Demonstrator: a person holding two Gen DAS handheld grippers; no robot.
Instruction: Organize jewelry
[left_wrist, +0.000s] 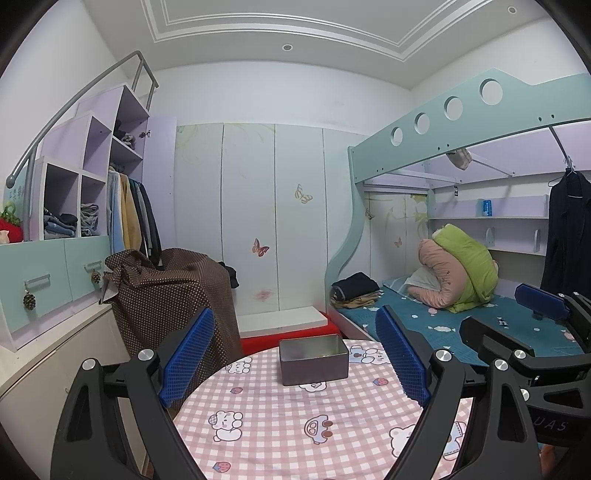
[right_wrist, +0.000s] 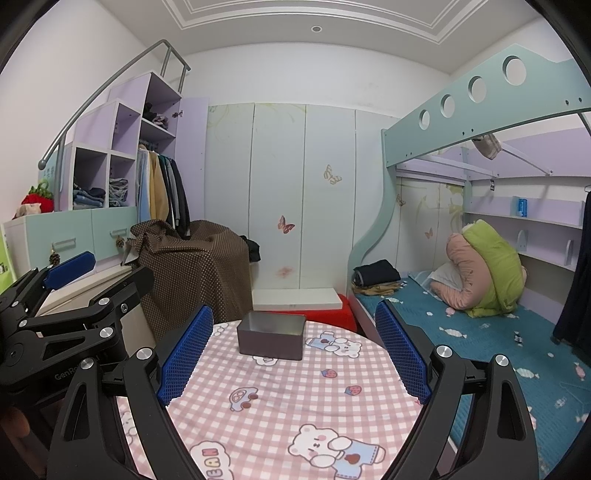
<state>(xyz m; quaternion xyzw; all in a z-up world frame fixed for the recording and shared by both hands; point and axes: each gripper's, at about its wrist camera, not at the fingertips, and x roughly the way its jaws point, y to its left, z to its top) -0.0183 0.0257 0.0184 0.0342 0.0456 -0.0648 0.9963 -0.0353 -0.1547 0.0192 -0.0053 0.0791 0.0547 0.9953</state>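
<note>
A dark grey open tin box (left_wrist: 314, 360) stands at the far side of a round table with a pink checked cloth (left_wrist: 280, 424); small pale items show faintly inside it. It also shows in the right wrist view (right_wrist: 271, 338). My left gripper (left_wrist: 295, 358) is open and empty, held above the near side of the table, short of the box. My right gripper (right_wrist: 293, 354) is open and empty, likewise short of the box. The right gripper shows at the right edge of the left wrist view (left_wrist: 535, 332); the left gripper shows at the left of the right wrist view (right_wrist: 74, 295).
A brown dotted cover (left_wrist: 173, 295) drapes furniture left of the table. A bunk bed with blue bedding (left_wrist: 461, 321) lies to the right. White wardrobe doors (left_wrist: 266, 214) stand behind. A red stool (right_wrist: 332, 314) sits beyond the table.
</note>
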